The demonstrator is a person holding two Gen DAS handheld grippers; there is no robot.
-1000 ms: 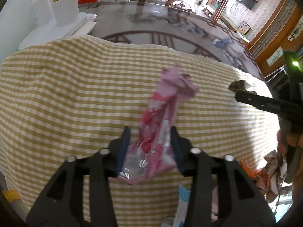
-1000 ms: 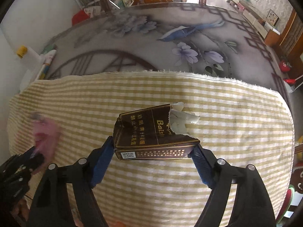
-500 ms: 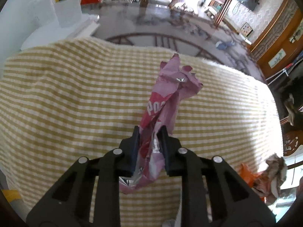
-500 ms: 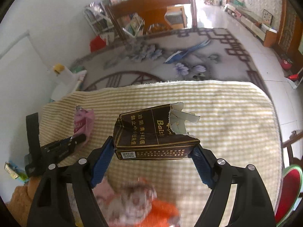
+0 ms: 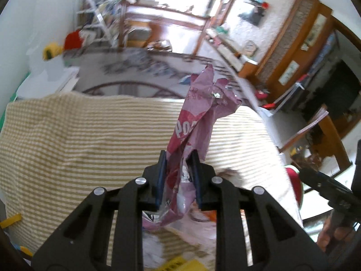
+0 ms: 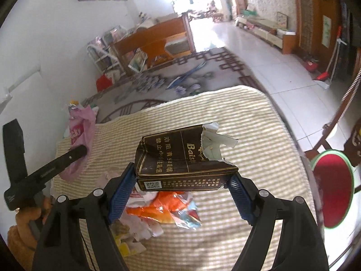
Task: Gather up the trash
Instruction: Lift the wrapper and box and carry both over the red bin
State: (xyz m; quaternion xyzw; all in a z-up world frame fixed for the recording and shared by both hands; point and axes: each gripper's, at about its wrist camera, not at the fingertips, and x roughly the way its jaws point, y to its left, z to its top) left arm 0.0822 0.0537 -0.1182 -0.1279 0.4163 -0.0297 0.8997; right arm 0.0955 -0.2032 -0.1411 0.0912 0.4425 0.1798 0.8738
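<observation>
My left gripper (image 5: 178,176) is shut on a crumpled pink snack wrapper (image 5: 198,115) and holds it up above the yellow-striped tablecloth (image 5: 79,135). The wrapper also shows at the left of the right wrist view (image 6: 81,124). My right gripper (image 6: 180,180) is shut on a torn dark brown cigarette pack (image 6: 178,160), held above the cloth (image 6: 259,135). A pile of trash (image 6: 158,212) in orange, white and blue lies on the cloth just below the pack.
A red stool (image 6: 331,180) stands at the table's right edge. Yellow scraps (image 5: 178,262) lie on the near cloth. A patterned rug (image 6: 180,79), a wooden bench (image 6: 153,43) and shelves lie beyond the table.
Both grippers have lifted and drawn back toward the near edge with their loads. The trash pile has come into view below them. The left jaws closed tighter on the wrapper.
</observation>
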